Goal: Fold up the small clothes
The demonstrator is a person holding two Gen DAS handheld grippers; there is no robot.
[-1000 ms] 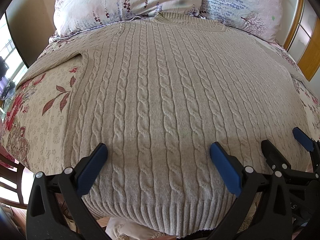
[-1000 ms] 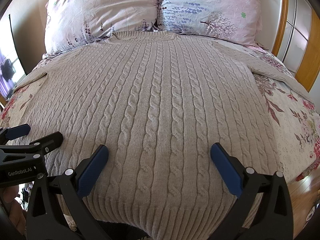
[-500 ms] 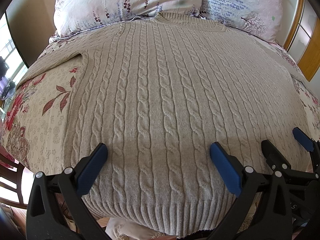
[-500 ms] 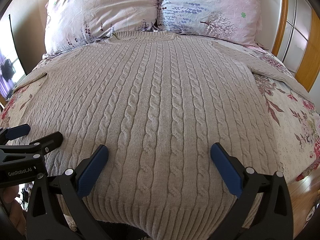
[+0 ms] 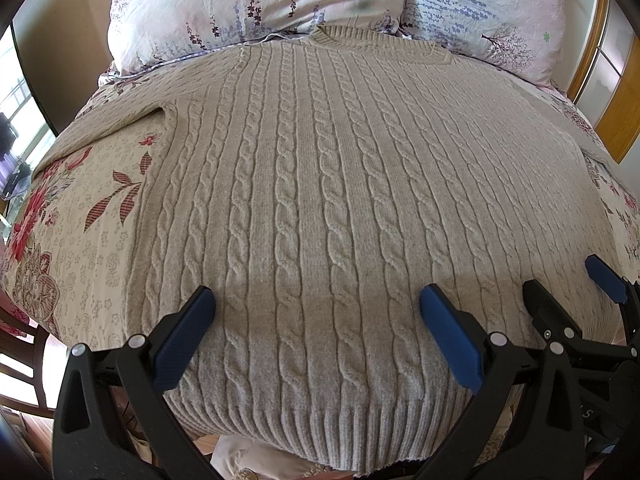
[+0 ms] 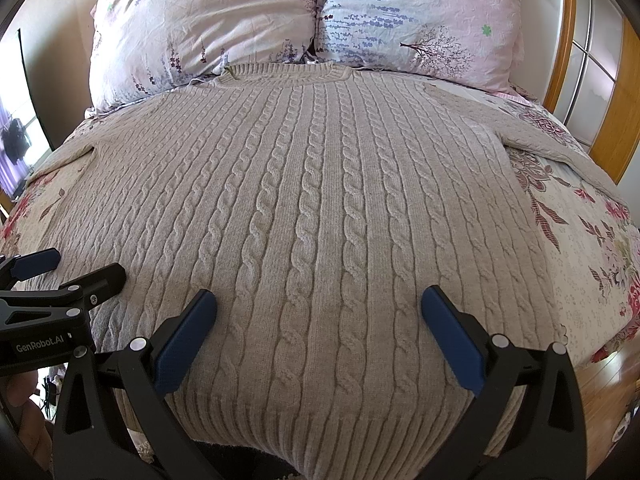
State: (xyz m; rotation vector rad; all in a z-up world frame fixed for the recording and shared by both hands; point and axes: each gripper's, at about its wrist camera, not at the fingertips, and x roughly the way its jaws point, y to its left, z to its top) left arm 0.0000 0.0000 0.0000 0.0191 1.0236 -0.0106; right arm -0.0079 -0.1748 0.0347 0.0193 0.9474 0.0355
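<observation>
From my feed: sweater (image 5: 320,208) lies flat on the bedspread (image 5: 80,232), collar at the far end touching two pillows (image 6: 208,28) set side by side behind it, hem at the near edge, sleeves out to L and R. L gripper (image 5: 316,320) and R gripper (image 6: 318,320) both sit over the hem end, fingers spread wide, L one just left of R. Wooden frame (image 6: 616,92) to the right of the bed.
</observation>
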